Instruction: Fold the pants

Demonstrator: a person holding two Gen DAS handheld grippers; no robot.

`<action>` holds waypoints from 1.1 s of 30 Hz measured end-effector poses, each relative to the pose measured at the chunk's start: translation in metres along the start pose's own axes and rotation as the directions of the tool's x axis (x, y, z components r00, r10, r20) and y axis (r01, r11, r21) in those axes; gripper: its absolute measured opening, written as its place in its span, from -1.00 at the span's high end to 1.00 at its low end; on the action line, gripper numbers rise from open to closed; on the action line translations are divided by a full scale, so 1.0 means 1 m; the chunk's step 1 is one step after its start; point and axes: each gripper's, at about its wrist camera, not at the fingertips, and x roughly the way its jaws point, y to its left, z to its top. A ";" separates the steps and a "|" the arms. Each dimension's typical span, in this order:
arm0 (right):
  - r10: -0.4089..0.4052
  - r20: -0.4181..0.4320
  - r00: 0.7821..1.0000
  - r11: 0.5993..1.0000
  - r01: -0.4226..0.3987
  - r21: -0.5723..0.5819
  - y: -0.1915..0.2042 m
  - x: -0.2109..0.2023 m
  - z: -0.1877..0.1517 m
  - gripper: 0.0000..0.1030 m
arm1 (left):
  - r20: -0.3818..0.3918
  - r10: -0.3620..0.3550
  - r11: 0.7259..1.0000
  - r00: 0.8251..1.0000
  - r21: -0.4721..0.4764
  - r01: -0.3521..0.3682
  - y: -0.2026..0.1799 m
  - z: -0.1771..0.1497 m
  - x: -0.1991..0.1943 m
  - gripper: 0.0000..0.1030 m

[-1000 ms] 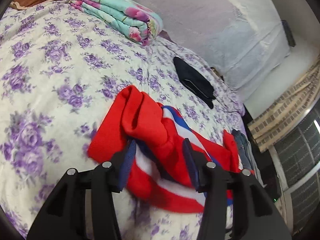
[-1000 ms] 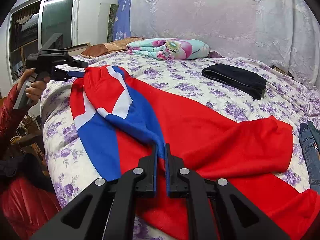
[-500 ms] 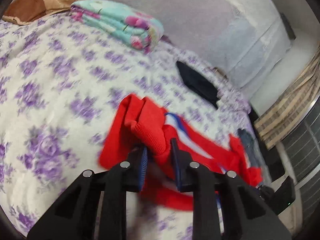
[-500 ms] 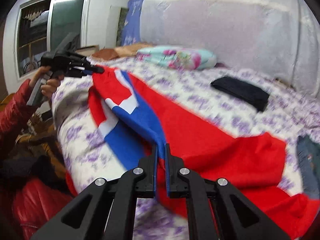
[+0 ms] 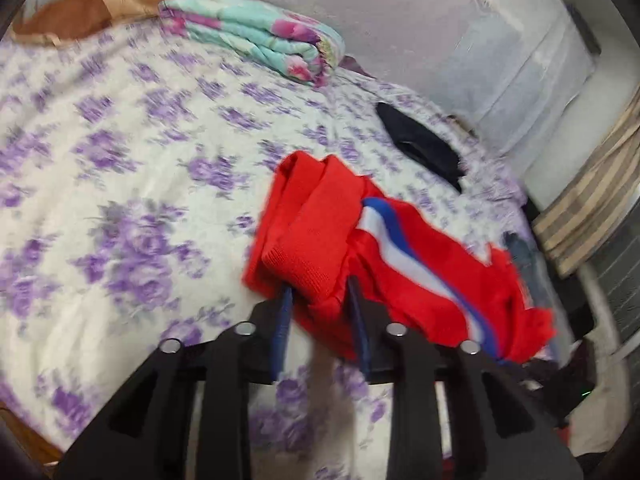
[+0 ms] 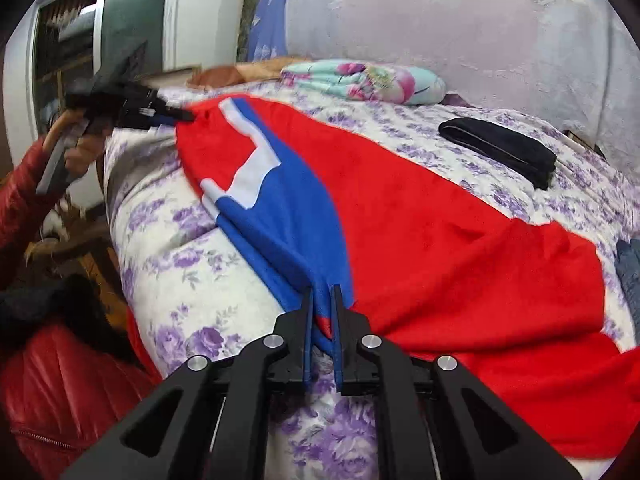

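The pants (image 6: 420, 216) are red with blue and white panels and lie stretched across the flowered bed. My right gripper (image 6: 321, 292) is shut on a blue edge of the pants near the bed's front. My left gripper (image 5: 320, 286) is shut on the ribbed red cuff of the pants (image 5: 316, 236) and holds it lifted above the bed. The left gripper also shows in the right wrist view (image 6: 180, 114), held at the far left end of the pants by a hand in a red sleeve.
A folded floral blanket (image 6: 360, 80) and a tan pillow (image 5: 92, 12) lie at the bed's head. A folded black garment (image 6: 500, 148) lies on the bedspread (image 5: 120, 152) beyond the pants. Denim cloth (image 6: 630, 268) sits at the right edge. A window (image 6: 100, 32) is at left.
My left gripper closed on the red cuff and lifted it, pulling the pants taut. The right gripper kept its hold on the blue edge.
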 end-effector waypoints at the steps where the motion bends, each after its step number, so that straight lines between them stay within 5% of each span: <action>1: 0.009 0.003 1.000 1.000 -0.009 0.026 -0.003 0.000 0.000 0.82 | 0.020 0.070 0.997 0.997 0.034 -0.070 -0.005 -0.003 -0.005 0.11; 3: 0.034 0.016 0.999 0.996 -0.035 0.079 -0.009 0.000 -0.003 0.82 | 0.082 0.190 0.974 0.978 0.112 -0.198 -0.016 -0.011 -0.022 -0.05; 5: 0.047 0.034 0.998 0.993 -0.050 0.105 -0.011 0.000 -0.006 0.82 | 0.116 0.219 0.961 0.969 0.143 -0.234 -0.024 -0.012 -0.034 -0.05; 11: 0.033 0.061 0.998 0.991 -0.040 0.130 -0.009 0.000 -0.010 0.81 | 0.125 -0.001 0.975 0.992 0.222 -0.027 -0.079 0.004 -0.031 -0.19; 15: 0.024 0.051 0.998 0.989 -0.032 0.147 -0.009 -0.003 -0.007 0.76 | -0.020 -0.126 0.956 0.992 0.265 0.127 -0.119 -0.006 0.032 -0.48; 17: 0.060 0.042 0.997 0.980 -0.067 0.187 -0.013 -0.012 -0.002 0.37 | -0.117 -0.021 0.941 0.993 0.333 0.059 -0.129 -0.031 0.082 -0.48; 19: 0.097 0.075 0.993 0.966 -0.112 0.235 -0.020 -0.031 0.004 0.06 | 0.011 0.042 0.878 0.999 0.477 -0.042 -0.141 -0.055 0.087 -0.53; 21: 0.086 0.128 0.988 0.957 -0.117 0.264 -0.031 -0.054 0.016 -0.04 | -0.002 0.007 0.857 1.000 0.516 -0.005 -0.145 -0.058 0.083 -0.84; 25: -0.083 0.047 0.995 0.931 0.061 0.359 -0.070 -0.052 0.053 -0.04 | -0.024 -0.117 0.898 0.993 0.425 0.116 -0.125 -0.051 0.078 -0.84; 27: -0.193 -0.068 0.979 0.893 0.204 0.400 -0.096 -0.027 0.074 -0.04 | -0.011 -0.150 0.901 0.989 0.410 0.141 -0.121 -0.053 0.075 -0.84; 33: -0.246 -0.324 0.914 0.762 0.389 0.517 -0.168 0.051 0.103 -0.03 | 0.058 -0.195 0.899 0.979 0.410 0.154 -0.122 -0.074 0.064 -0.84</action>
